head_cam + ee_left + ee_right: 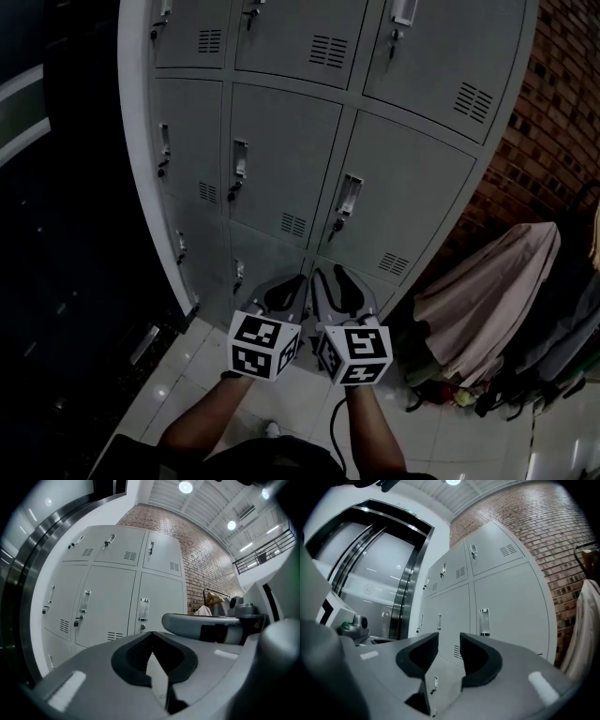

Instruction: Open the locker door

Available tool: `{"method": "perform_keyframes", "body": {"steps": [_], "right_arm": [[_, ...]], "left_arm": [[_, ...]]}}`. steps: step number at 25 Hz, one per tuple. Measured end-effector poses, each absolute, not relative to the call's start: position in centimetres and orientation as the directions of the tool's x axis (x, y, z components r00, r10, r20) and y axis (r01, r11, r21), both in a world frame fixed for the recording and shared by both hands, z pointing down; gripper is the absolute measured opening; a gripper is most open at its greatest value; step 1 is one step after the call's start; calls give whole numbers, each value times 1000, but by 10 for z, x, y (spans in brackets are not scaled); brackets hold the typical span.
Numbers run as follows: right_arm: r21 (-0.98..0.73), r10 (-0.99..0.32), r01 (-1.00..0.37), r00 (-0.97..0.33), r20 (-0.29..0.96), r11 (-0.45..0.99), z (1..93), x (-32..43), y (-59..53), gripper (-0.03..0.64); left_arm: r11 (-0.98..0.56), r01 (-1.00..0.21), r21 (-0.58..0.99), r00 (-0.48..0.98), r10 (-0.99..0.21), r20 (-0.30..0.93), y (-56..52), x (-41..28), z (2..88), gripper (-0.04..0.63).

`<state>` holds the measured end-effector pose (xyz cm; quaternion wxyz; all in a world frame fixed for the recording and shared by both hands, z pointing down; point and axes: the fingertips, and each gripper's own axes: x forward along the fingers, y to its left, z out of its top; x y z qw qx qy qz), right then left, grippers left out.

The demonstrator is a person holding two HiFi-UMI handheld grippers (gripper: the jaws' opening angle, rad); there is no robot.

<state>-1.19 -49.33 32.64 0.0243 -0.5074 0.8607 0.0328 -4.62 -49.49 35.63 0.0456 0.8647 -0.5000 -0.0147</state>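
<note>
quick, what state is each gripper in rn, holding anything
Left gripper: closed, holding nothing.
Right gripper: open, holding nothing.

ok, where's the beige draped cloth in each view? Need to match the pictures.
Head view: beige cloth at mid right, to the right of the lockers.
Left gripper view: small, right of centre, at the foot of the brick wall.
Right gripper view: cut off by the right edge, mid to lower height.
Shared landmark: the brick wall; in all three views the cloth is next to it.
</note>
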Motion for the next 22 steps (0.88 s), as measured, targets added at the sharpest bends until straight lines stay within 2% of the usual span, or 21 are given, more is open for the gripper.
{"method": "perform_keyframes", "body": {"steps": [4,9,22], "right_arm": [[27,-872,-875,-484,-76,483,324,-6,-541,140],[25,-880,-882,-470,-70,470,320,-3,-593,210],[24,-885,-887,-462,-60,462,300,-3,-673,273]], "left_arm": [[-489,-867,95,492,-870,12,-534,-43,355,5],[-469,-878,97,473,-881,20,-568,-48,358,5],[-453,-885,102,456,-890,-1,-618,-52,353,5]]}}
